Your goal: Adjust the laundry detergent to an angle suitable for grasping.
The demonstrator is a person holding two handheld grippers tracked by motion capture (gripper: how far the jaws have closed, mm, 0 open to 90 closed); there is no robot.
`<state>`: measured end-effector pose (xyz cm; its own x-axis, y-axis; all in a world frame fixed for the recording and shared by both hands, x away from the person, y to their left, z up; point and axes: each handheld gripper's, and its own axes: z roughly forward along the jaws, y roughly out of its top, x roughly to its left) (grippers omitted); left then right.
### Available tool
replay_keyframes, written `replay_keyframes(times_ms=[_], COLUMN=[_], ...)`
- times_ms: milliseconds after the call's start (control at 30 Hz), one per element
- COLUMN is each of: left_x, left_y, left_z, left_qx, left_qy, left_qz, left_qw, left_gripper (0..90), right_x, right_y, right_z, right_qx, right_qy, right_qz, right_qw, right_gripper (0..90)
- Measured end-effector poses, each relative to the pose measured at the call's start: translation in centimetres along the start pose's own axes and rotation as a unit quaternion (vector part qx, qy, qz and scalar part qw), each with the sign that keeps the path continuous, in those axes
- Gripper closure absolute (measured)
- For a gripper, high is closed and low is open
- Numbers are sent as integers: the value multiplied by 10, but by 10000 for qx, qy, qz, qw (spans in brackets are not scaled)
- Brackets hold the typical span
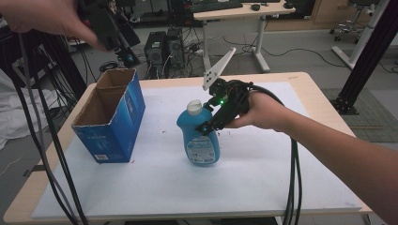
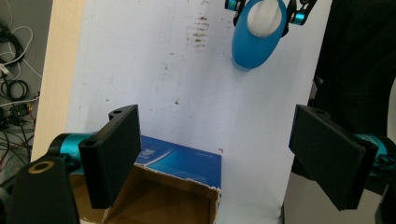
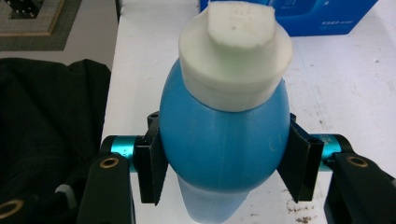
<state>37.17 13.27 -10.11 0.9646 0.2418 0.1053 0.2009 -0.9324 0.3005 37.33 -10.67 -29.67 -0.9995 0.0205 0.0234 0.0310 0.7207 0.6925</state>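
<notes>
A blue bottle with a white cap stands upright at the middle of the white mat. My right gripper comes in from the right and is shut on the bottle's upper body, one black pad on each side just below the cap. I cannot tell whether the base rests on the mat. My left gripper hangs high above an open-topped blue cardboard box. Its jaws stand wide apart over the box's edge, with nothing between them.
The box stands at the mat's left side, a short gap from the bottle. Black cables trail from the right hand over the table's front edge, and more cables hang at the left. Dark cloth lies beside the table.
</notes>
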Motion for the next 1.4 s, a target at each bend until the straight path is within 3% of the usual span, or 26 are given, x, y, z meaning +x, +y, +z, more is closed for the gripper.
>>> replay_keyframes(times_ms=[167, 400, 667, 967, 1167, 1400], left_x=[0, -2, -2, -4, -5, -5], left_y=[1, 1, 3, 7, 8, 8], left_z=[0, 1, 2, 5, 6, 7], left_qx=[21, 16, 29, 49, 91, 78], left_qy=[-2, -7, -21, -51, -54, -67], left_qz=[16, 15, 41, 93, 116, 124], left_qw=[10000, 10000, 10000, 9999, 9999, 9999], left_gripper=[170, 170, 170, 170, 170, 170], right_x=[0, -1, -2, 0, 2, 5], right_y=[-3, -8, -14, -16, -14, -11], right_z=[3, 10, 5, 1, 0, -1], right_qx=[-4, 246, 333, 618, 778, 796], right_qy=[65, 121, 134, 127, 79, 115], right_qz=[-62, -158, -138, -423, -419, -327], right_qw=[10000, 9995, 9993, 9971, 9961, 9962], right_gripper=[414, 413, 412, 408, 399, 264])
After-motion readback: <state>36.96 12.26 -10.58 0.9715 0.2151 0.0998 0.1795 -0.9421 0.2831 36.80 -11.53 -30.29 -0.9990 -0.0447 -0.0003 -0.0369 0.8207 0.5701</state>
